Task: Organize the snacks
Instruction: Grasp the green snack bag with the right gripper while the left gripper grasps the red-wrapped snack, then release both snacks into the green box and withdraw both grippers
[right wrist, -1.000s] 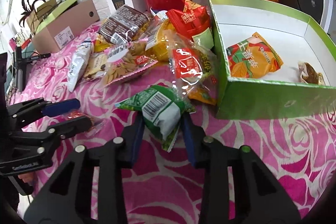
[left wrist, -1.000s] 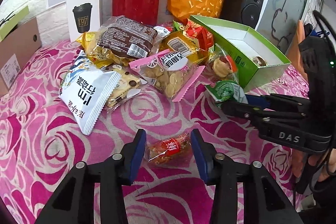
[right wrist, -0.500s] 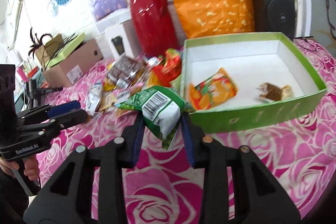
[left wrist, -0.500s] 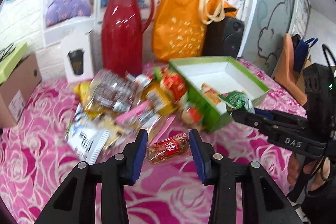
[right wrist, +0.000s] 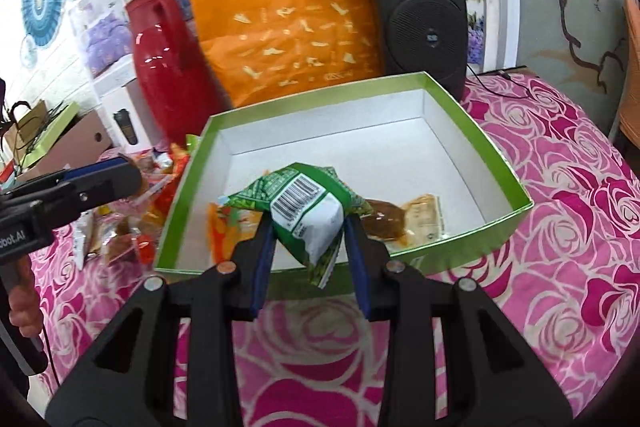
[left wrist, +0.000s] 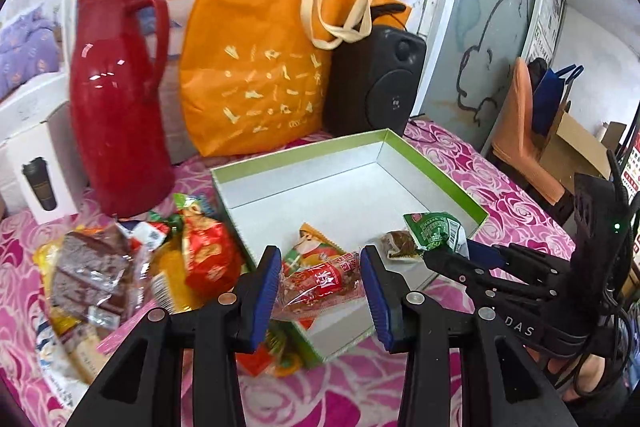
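Note:
My left gripper is shut on a small red snack packet, held above the near left corner of the green box. My right gripper is shut on a green snack packet with a barcode, over the near wall of the same green box. That green packet and the right gripper also show at the right of the left wrist view. Inside the box lie an orange packet and a brown wrapped snack. The left gripper shows at the left edge of the right wrist view.
A pile of loose snack packets lies left of the box on the pink rose cloth. Behind stand a red jug, an orange tote bag, a black speaker and a white carton.
Both grippers rose and swung right from the snack pile toward the green box, each carrying its packet. The box now sits directly ahead in both views.

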{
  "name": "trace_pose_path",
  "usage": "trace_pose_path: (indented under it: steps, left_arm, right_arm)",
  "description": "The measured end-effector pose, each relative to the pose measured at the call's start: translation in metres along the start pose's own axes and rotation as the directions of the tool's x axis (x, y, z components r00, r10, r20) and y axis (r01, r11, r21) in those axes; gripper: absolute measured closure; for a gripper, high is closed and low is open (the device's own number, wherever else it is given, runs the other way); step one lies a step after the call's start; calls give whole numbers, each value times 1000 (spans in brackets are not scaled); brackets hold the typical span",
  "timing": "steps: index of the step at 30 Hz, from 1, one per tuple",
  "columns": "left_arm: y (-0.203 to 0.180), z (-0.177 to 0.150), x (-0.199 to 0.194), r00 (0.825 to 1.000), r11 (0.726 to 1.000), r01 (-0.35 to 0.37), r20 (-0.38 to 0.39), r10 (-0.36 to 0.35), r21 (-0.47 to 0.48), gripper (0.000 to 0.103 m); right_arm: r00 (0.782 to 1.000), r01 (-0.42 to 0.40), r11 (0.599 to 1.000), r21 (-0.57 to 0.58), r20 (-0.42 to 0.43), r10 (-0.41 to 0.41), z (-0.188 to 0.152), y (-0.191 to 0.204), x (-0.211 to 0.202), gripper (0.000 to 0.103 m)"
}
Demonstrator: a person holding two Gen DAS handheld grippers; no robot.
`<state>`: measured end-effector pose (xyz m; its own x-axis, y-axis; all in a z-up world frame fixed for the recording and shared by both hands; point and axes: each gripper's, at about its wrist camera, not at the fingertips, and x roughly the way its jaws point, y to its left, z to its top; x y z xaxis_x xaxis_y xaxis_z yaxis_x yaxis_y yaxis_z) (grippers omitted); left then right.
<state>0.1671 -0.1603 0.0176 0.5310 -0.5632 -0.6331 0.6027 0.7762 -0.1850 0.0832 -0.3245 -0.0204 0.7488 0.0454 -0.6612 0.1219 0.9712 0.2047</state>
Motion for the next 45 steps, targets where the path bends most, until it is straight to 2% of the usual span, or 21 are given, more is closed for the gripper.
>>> trace_pose_path:
  steps: [6, 8, 9, 10, 12, 15, 17, 22, 28, 32, 34, 36, 39, 42, 45]
  left_arm:
    - [-11, 6, 35, 999, 1000, 2, -37, -1, 26, 61]
    - [-11, 5, 37, 999, 1000, -7, -31, 8, 28, 55]
    - [-11, 5, 37, 1000, 999, -23, -12, 23, 26, 45]
    - [-10, 5, 35, 999, 999, -44, 4, 44, 22, 24]
    - [-9, 3, 31, 992, 993, -119, 37, 119, 3, 1]
    - [-5, 2, 27, 985, 986, -166, 37, 166, -7, 0]
    - [-2, 1, 26, 982, 982, -189, 25, 189, -13, 0]
    - [3, -4, 7, 979, 980, -196, 42, 198, -45, 0]
    - [10, -15, -34, 963, 962, -259, 57, 265, -86, 0]
    - [25, -36, -58, 960, 952, -271, 28, 278, -145, 0]
    - [34, -51, -72, 955, 944, -286, 27, 294, -165, 0]
    - [45, -68, -84, 942, 926, -328, 8, 335, -187, 0]
    - [63, -92, -102, 938, 909, -341, -16, 347, -239, 0]
    - [83, -113, -119, 931, 892, -357, -25, 365, -276, 0]
    - [99, -128, -134, 917, 870, -386, -28, 398, -307, 0]
  right_arm:
    - [1000, 12, 1000, -2, -15, -12, 5, -16, 15, 66]
    - [1000, 23, 1000, -17, -11, -23, 6, -18, 18, 64]
    - [1000, 30, 999, -24, -6, -31, 6, -19, 20, 62]
    - [999, 36, 999, -29, 2, -36, 6, -20, 20, 56]
    - [998, 52, 998, -24, 33, -52, 5, -22, 18, 22]
    - [994, 63, 998, -3, 87, -63, 3, -24, 12, 8]
    - [994, 68, 998, 7, 84, -69, 4, -24, 11, 1]
    - [994, 83, 996, -16, 70, -81, 3, -13, 3, 0]
    - [993, 49, 998, -43, 114, -44, 3, 17, -23, 0]
    - [985, -57, 997, -51, 161, 64, -3, 42, -38, 0]
    - [980, -143, 988, -52, 131, 149, -6, 57, -37, 0]
    - [976, -190, 979, -75, 90, 197, -10, 73, -34, 0]
    - [966, -255, 960, -115, 18, 259, -15, 99, -24, 0]
    - [947, -320, 934, -161, -43, 317, -23, 125, -16, 0]
    - [937, -347, 918, -194, -112, 330, -29, 154, -2, 0]
